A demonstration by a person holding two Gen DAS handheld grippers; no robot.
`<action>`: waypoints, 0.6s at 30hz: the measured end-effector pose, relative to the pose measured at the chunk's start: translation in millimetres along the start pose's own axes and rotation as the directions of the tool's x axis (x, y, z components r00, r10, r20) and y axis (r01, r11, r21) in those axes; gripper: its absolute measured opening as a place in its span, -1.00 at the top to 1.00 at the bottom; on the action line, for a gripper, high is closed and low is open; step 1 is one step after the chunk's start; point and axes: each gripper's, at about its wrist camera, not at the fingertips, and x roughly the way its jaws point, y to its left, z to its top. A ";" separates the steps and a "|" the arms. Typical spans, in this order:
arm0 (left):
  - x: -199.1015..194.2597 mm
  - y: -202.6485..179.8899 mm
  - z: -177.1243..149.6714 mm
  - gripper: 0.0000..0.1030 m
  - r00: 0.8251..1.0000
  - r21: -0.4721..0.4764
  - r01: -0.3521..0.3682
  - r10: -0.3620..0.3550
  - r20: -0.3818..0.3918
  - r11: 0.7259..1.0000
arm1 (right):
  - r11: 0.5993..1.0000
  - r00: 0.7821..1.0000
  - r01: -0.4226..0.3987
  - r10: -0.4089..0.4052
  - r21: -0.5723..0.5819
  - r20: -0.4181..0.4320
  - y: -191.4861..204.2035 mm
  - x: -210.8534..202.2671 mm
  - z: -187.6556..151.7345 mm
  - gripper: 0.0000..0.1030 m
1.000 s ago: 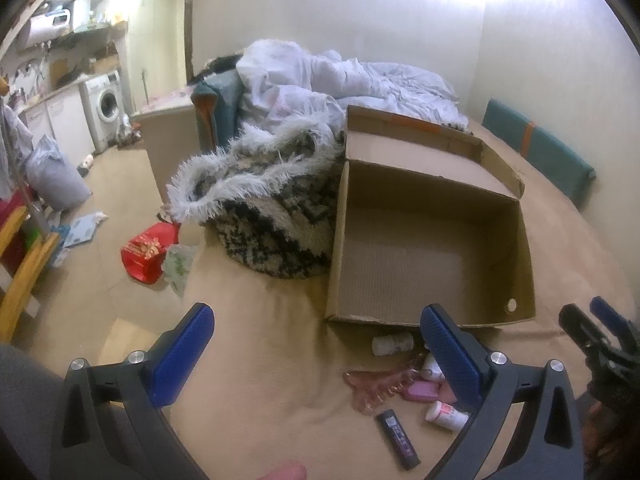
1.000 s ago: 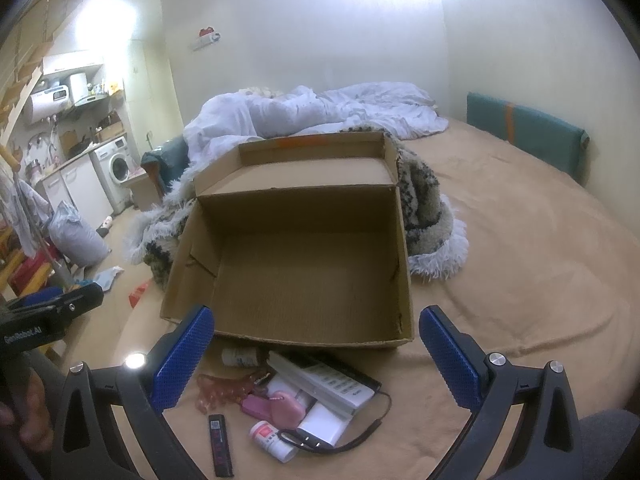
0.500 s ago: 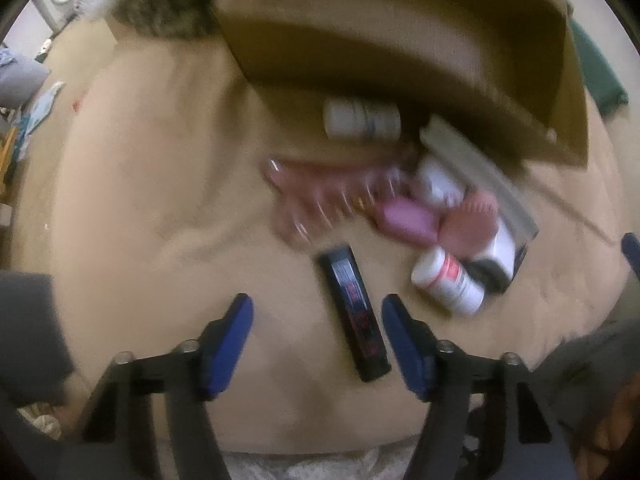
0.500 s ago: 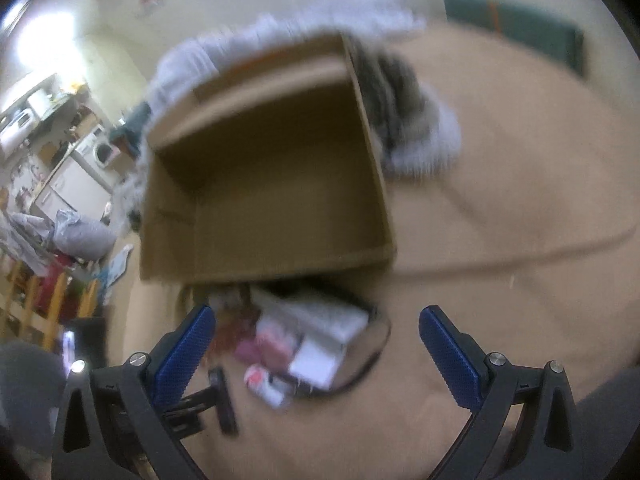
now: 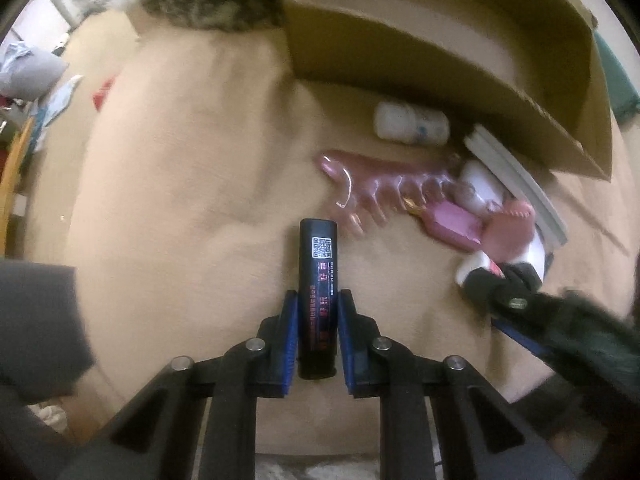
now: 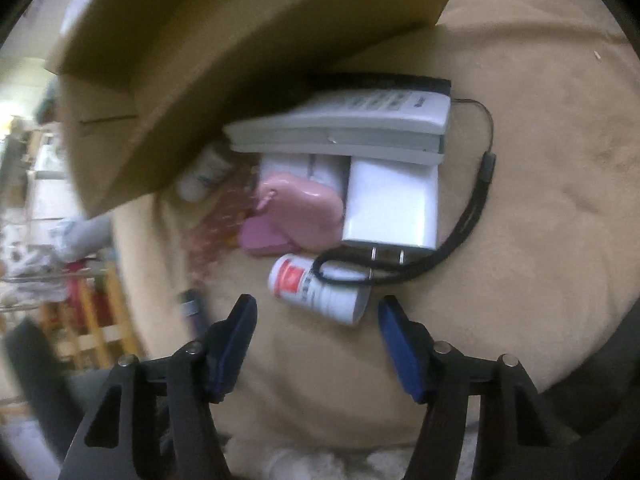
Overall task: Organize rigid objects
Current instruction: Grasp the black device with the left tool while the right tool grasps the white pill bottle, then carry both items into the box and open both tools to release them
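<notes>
My left gripper [image 5: 318,300] is shut on a black stick-shaped device [image 5: 318,280] with red print, lying on the tan bed cover. My right gripper [image 6: 316,312] is open just in front of a white pill bottle [image 6: 316,288] with a red label, which lies on its side. Behind it lie a white plug charger [image 6: 390,208], a pink pouch [image 6: 296,208], a grey-white phone [image 6: 352,124] and a black cord [image 6: 468,216]. A pink hair claw [image 5: 372,188] and another white bottle [image 5: 412,124] lie near the open cardboard box [image 5: 440,32].
The tan bed cover [image 5: 180,180] spreads to the left. A fluffy patterned blanket [image 5: 212,4] lies beyond the box. The right gripper's body [image 5: 532,312] shows at the right of the left wrist view. Room clutter and a yellow frame [image 6: 92,320] stand off the bed's left edge.
Both grippers dropped from high above the bed down to the items. The left jaws closed around the black device. The right jaws narrowed and came up to the white bottle.
</notes>
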 end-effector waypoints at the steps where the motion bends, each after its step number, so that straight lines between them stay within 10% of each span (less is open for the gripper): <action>1: -3.0 5.8 1.4 0.67 1.000 -0.007 -0.002 0.002 0.009 1.000 | 0.999 0.999 0.041 -0.041 -0.015 0.009 4.0 5.0 -0.4 -0.12; 6: -26.8 22.1 7.1 0.67 0.998 -0.018 -0.005 0.006 0.056 1.000 | 0.992 0.996 0.088 -0.086 -0.085 0.035 19.1 -4.1 -8.1 -0.04; 11: -61.6 21.6 18.4 0.67 0.993 -0.024 -0.021 0.023 0.113 1.000 | 0.986 0.998 -0.057 0.056 -0.160 -0.010 32.3 -38.1 -22.3 -0.04; 18: -115.5 -20.6 54.7 0.67 0.977 -0.068 -0.058 0.071 0.203 0.996 | 0.925 0.961 -0.138 0.211 -0.354 0.176 58.8 -130.3 15.0 -0.04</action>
